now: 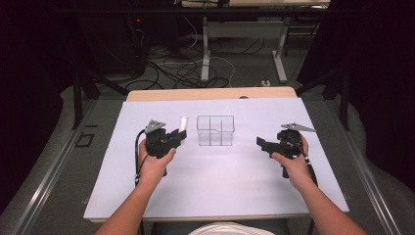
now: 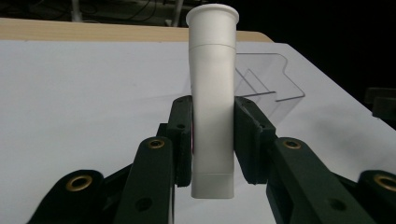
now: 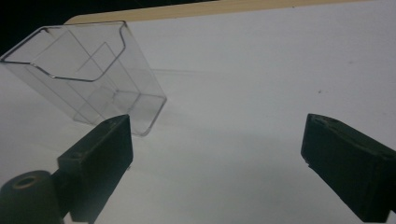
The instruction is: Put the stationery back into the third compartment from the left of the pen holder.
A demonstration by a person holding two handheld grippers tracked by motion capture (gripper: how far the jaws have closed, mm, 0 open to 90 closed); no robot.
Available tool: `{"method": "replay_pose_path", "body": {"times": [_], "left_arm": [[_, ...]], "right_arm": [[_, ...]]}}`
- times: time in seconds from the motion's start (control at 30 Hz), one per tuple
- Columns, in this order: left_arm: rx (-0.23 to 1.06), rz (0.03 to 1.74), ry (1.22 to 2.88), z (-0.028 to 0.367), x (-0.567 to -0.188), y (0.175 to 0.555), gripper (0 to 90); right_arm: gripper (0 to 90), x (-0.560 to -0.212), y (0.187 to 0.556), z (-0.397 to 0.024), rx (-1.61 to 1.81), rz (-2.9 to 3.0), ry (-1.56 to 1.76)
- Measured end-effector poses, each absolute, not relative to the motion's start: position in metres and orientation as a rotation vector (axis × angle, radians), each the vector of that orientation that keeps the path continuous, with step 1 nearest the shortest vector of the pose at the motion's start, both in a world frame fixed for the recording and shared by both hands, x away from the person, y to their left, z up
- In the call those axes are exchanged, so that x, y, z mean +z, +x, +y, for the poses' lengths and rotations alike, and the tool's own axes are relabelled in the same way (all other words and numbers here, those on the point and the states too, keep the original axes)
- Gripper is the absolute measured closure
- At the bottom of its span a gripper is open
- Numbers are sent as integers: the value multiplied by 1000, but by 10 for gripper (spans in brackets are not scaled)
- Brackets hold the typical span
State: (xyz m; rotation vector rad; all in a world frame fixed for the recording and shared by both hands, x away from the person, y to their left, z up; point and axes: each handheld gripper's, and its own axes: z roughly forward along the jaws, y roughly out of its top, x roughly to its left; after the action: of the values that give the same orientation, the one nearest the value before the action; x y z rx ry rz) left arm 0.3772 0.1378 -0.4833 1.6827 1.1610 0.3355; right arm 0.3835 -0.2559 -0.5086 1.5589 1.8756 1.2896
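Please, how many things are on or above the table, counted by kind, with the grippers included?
White tube, clamped in the left gripper: 1
Clear divided box: 1
Black grippers, left one and right gripper, jaws apart with nothing between: 2
Total: 4

Your tube (image 2: pixel 212 107) is white and matte, with a flared round lip at the far end and a squared-off near end. It stands clear of the desk, clamped around its middle. Your bin (image 1: pixel 215 130) is clear plastic with inner dividers, resting on the white sheet just beside the tube.
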Motion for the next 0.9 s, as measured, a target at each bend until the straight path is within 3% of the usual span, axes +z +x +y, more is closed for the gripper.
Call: {"method": "replay_pose_path", "body": {"times": [0.07,0.37,0.63,0.9], "left_arm": [[323,1136,1696,130,-483,374,704],[266,1052,1726,100,-487,363,703],[226,1023,1756,82,-496,358,703],[186,1016,1763,61,-506,355,703]], "right_arm": [[155,-507,381,-252,1302,1868,1543],[169,-500,370,-229,1438,1889,1505],[265,-504,365,-209,1478,1998,1584],[287,-509,366,-203,1541,2036,1647]]}}
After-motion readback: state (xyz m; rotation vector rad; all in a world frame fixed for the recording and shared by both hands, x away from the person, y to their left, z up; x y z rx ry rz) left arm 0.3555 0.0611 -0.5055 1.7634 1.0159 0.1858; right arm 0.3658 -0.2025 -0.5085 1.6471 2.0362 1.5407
